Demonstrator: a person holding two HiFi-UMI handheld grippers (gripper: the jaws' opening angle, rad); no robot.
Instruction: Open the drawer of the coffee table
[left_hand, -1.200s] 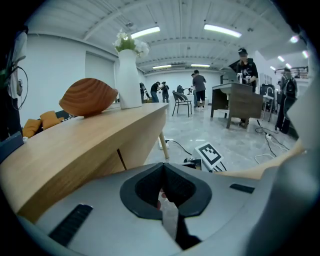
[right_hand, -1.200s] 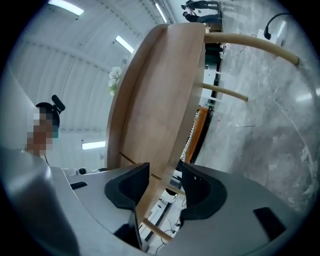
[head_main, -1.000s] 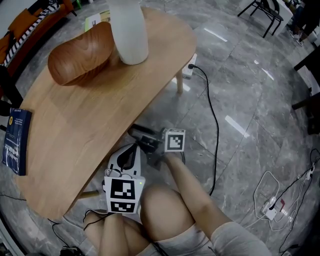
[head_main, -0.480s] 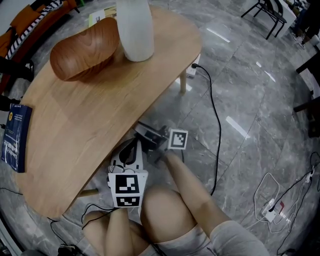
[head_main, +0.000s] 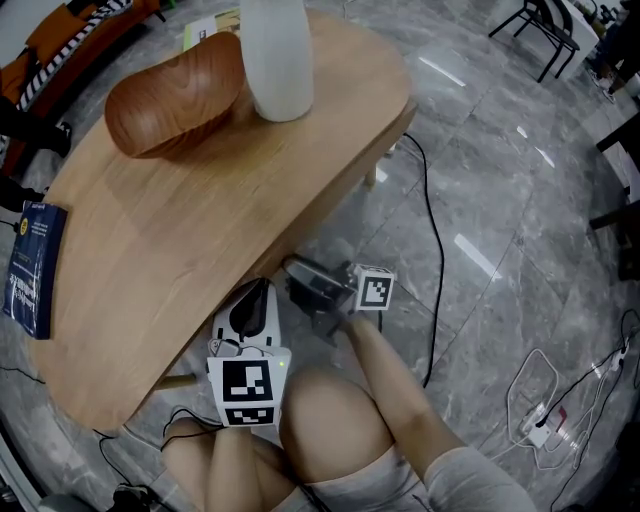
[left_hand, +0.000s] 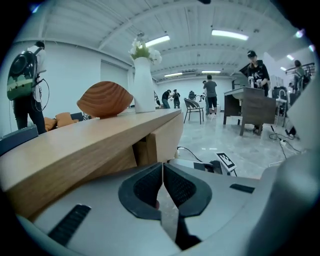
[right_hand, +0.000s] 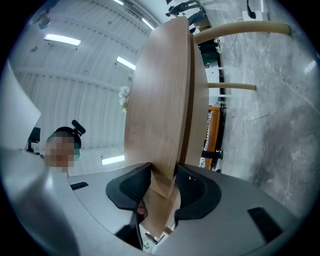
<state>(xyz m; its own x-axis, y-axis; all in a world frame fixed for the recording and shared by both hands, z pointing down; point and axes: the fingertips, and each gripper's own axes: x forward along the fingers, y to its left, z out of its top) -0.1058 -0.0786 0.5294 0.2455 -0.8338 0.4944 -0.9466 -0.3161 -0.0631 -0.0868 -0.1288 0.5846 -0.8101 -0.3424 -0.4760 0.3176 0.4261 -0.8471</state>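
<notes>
The light wooden coffee table (head_main: 200, 230) fills the left of the head view. Its drawer box (left_hand: 159, 140) hangs under the tabletop. My right gripper (head_main: 300, 272) reaches under the table's near edge, its marker cube sticking out over the floor. In the right gripper view its jaws (right_hand: 162, 187) straddle a wooden panel (right_hand: 161, 175), the drawer front as far as I can tell; they have just been closing, and a thin gap still shows at one pad. My left gripper (head_main: 255, 298) hovers by the table edge, shut with nothing in it (left_hand: 162, 175).
On the tabletop stand a wooden bowl (head_main: 175, 95), a white vase (head_main: 275, 60) and a blue book (head_main: 25, 275). A black cable (head_main: 432, 250) runs over the grey floor to the right. A power strip (head_main: 540, 425) lies at lower right. People stand far back (left_hand: 210, 92).
My right gripper has shifted a little to the right along the table's edge, staying under it. The left gripper has stayed where it was.
</notes>
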